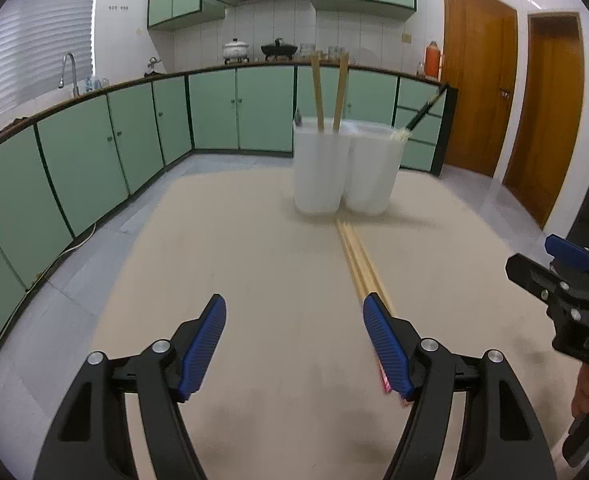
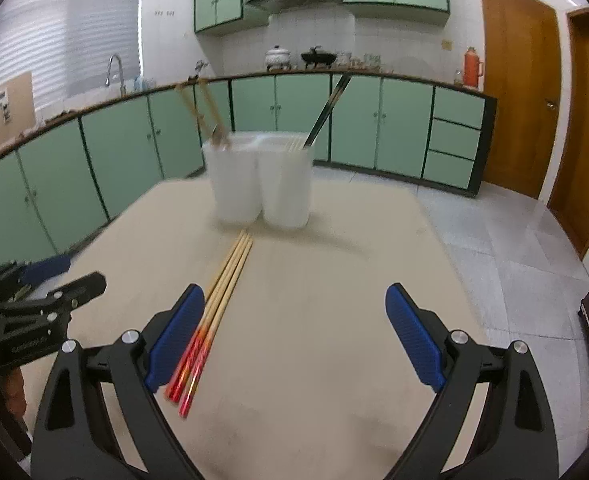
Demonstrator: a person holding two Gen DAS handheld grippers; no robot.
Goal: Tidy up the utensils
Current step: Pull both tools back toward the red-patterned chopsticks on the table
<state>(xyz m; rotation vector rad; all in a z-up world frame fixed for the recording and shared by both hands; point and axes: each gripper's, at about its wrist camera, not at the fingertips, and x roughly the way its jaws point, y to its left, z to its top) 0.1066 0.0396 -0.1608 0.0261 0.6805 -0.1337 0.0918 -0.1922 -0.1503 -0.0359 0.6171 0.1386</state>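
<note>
Lying lengthwise at frame centre on the beige table (image 2: 334, 360), red-tipped chopsticks (image 2: 218, 304) below twin white holders (image 2: 260, 184), flanked by left gripper (image 1: 294, 320) and right gripper (image 2: 296, 312), both spread apart, empty.

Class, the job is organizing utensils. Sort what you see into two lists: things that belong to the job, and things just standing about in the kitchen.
Belongs to the job:
- red-tipped chopsticks on the table
- two white holders, utensils already in them
- left claw, open
- right claw, open

Standing about:
- orange thermos
- white pot
- black wok
- faucet
</note>
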